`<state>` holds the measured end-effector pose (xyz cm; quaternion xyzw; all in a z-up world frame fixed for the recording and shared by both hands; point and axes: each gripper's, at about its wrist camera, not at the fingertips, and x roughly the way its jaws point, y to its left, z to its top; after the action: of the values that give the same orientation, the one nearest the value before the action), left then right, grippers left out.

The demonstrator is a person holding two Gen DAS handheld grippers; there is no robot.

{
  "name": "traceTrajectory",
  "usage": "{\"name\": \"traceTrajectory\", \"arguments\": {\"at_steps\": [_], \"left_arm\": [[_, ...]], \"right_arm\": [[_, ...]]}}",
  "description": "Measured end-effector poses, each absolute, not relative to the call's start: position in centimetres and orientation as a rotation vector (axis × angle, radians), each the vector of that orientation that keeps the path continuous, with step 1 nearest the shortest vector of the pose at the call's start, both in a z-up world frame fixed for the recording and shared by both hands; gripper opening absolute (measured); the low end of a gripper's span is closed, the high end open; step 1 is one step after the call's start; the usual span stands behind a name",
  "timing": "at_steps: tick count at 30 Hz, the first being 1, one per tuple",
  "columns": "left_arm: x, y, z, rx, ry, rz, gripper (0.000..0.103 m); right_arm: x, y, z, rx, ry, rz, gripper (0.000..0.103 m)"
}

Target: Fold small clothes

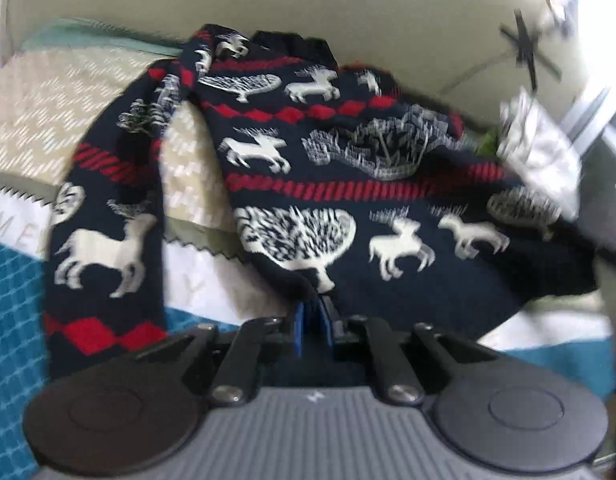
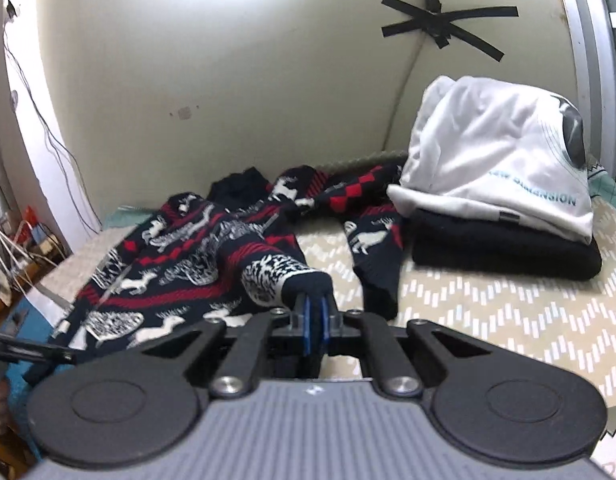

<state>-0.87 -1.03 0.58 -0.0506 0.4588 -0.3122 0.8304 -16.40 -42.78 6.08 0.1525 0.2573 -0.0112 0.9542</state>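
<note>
The left gripper (image 1: pixel 312 312) was low at the near edge of the bed, its blue pads pinching the dark hem of the reindeer sweater (image 1: pixel 347 168). The right gripper (image 2: pixel 313 316) also pinched the hem, which was pulled into a cone toward it. The sweater lay spread on the patterned bedcover (image 2: pixel 487 312), beside a folded white shirt (image 2: pixel 495 160) on a black garment (image 2: pixel 503 252).

Each gripper (image 1: pixel 312 312) (image 2: pixel 315 312): black linkages, silver screws, blue pads, ribbed grey body.
</note>
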Motion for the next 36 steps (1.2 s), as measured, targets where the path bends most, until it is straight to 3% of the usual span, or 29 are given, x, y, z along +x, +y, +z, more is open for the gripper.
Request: {"name": "traceTrajectory", "arguments": {"at_steps": [6,12,14,15,17,18,19,20,26,28,29,30,33,36], "left_arm": [[-6.2,9.2,7.4,-0.138,0.800,-0.584,0.008],[-9.6,11.9,2.9,-0.141,0.943,-0.605,0.010],[-8.5,12.4,2.2,-0.138,0.948,-0.569,0.018],[-7.9,12.8,2.1,-0.142,0.928,-0.525,0.020],[-6.6,13.6,2.5,-0.152,0.879,-0.446,0.035],[-5.7,13.9,2.6,-0.153,0.859,-0.413,0.040],[-4.9,13.9,2.6,-0.153,0.848,-0.390,0.051],[-4.1,13.6,2.3,-0.153,0.850,-0.377,0.054],[-1.3,10.3,-1.2,-0.112,0.971,-0.404,0.055],[-1.7,9.2,-1.3,-0.057,0.937,-0.408,0.047],[-1.8,8.6,-1.3,-0.034,0.925,-0.410,0.015],[-1.5,8.2,-1.5,-0.030,0.940,-0.431,0.009],[-0.3,10.3,-0.2,-0.111,0.932,-0.414,0.007],[0.9,16.3,3.4,-0.262,0.798,-0.249,0.007]], "right_arm": [[-19.2,-40.3,9.1,0.280,0.551,0.134,0.000],[-22.0,-36.4,5.4,0.208,0.780,0.184,0.000],[-21.8,-36.3,4.0,0.176,0.815,0.138,0.004],[-21.5,-36.7,3.6,0.185,0.830,0.118,0.010],[-21.1,-37.7,4.1,0.212,0.814,0.056,0.064],[-21.1,-38.2,4.6,0.220,0.767,0.044,0.069],[-21.0,-38.5,5.4,0.221,0.727,0.042,0.067],[-20.7,-38.4,6.0,0.218,0.708,0.043,0.067],[-17.3,-35.1,6.7,0.178,0.651,0.152,0.066],[-16.0,-33.5,6.5,0.148,0.655,0.202,0.066],[-15.1,-32.5,6.1,0.137,0.655,0.228,0.066],[-14.3,-31.8,5.9,0.133,0.652,0.252,0.066],[-12.1,-29.6,5.6,0.124,0.636,0.312,0.066],[-9.8,-27.6,5.4,0.144,0.631,0.367,0.064]]}}
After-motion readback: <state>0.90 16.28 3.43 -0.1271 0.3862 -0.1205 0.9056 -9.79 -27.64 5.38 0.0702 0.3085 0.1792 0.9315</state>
